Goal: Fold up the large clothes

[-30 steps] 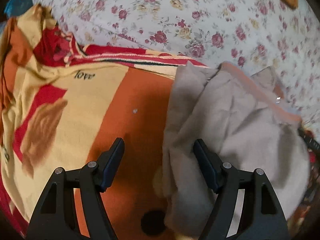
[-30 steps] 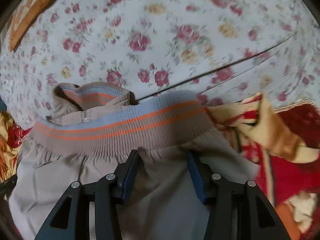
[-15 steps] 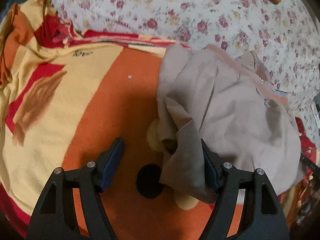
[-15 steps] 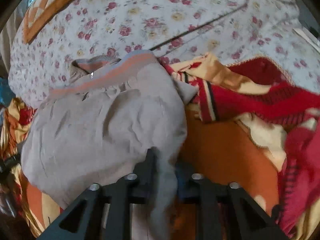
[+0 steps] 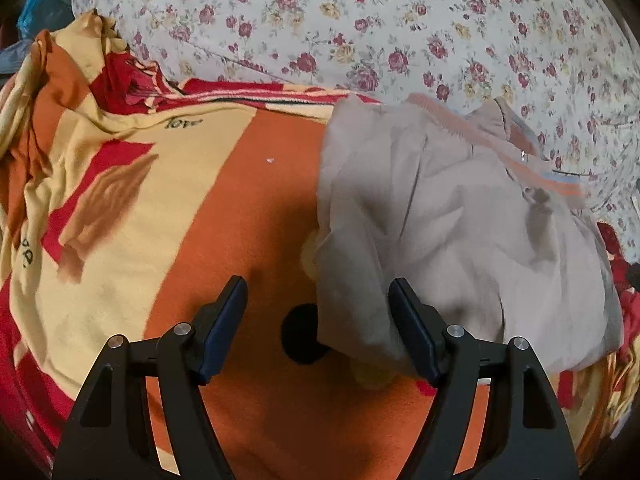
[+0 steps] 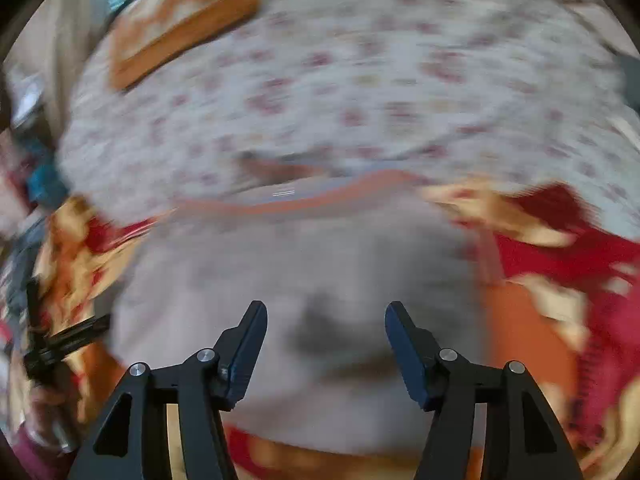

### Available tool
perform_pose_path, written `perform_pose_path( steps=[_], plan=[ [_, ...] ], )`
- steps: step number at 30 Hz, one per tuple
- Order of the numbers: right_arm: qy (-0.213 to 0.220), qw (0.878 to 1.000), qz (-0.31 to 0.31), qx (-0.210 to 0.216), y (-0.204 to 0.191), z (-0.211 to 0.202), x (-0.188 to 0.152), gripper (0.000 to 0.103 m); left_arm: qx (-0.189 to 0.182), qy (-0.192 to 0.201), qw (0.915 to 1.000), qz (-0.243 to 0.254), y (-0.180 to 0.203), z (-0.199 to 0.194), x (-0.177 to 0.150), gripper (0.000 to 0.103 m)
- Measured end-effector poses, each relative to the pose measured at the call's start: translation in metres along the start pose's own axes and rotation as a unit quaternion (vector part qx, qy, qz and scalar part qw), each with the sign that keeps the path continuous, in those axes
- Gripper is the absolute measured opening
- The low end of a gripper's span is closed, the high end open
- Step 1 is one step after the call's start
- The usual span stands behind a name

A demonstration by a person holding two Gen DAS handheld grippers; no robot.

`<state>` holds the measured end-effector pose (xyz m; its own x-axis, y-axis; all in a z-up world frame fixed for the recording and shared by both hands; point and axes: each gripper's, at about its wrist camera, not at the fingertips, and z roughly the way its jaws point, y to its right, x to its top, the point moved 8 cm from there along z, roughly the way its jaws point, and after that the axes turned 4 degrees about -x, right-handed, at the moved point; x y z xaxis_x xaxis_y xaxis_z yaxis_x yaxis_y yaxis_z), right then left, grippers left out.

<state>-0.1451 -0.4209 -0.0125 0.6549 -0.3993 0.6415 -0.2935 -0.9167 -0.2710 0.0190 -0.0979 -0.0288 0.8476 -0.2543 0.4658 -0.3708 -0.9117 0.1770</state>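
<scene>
A beige garment (image 5: 460, 232) with an orange and blue striped ribbed waistband (image 5: 520, 160) lies bunched on an orange, yellow and red blanket (image 5: 168, 208). My left gripper (image 5: 320, 304) is open; a folded corner of the garment lies between its fingers, close to the right finger (image 5: 412, 332). The right wrist view is motion-blurred: my right gripper (image 6: 326, 336) is open and empty above the garment (image 6: 304, 276), with the waistband (image 6: 320, 196) beyond it.
A white floral bedsheet (image 5: 360, 32) covers the bed behind the blanket. An orange patterned cushion (image 6: 180, 20) lies at the far side. The blanket bunches up at the left (image 5: 60, 92). The left gripper shows in the right wrist view (image 6: 60, 344).
My right gripper was shut on a garment fold half a second ago; it has let go, opened and moved back over the garment. The left view shifted slightly closer.
</scene>
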Motion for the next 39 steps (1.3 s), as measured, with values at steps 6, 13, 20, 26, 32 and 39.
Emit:
perform_pose_path(
  steps=[6,13,20,26,32,39],
  plan=[
    [-0.011,0.997,-0.058,0.039,-0.096,0.049,0.014,0.059,-0.007,0.0,1.0,-0.004,-0.002,0.004,0.0,0.074],
    [-0.061,0.991,-0.116,-0.001,-0.138,0.12,-0.01,0.059,-0.018,-0.004,0.9998,-0.01,-0.002,0.011,-0.001,0.074],
    [-0.045,0.994,-0.093,0.026,-0.13,0.096,0.008,0.059,-0.033,0.002,0.9992,-0.022,-0.003,0.011,-0.001,0.074],
    [-0.019,0.997,-0.076,0.0,-0.117,0.096,0.036,0.059,-0.091,0.016,0.9935,-0.065,-0.004,0.0,0.008,0.074],
    [-0.072,0.994,-0.076,-0.033,-0.112,0.154,0.041,0.059,-0.079,0.034,0.9947,-0.056,-0.002,-0.004,0.018,0.074],
    [-0.06,0.991,-0.116,-0.015,-0.129,0.147,0.044,0.059,-0.061,0.021,0.9976,-0.025,0.006,0.006,0.015,0.074]
  ],
)
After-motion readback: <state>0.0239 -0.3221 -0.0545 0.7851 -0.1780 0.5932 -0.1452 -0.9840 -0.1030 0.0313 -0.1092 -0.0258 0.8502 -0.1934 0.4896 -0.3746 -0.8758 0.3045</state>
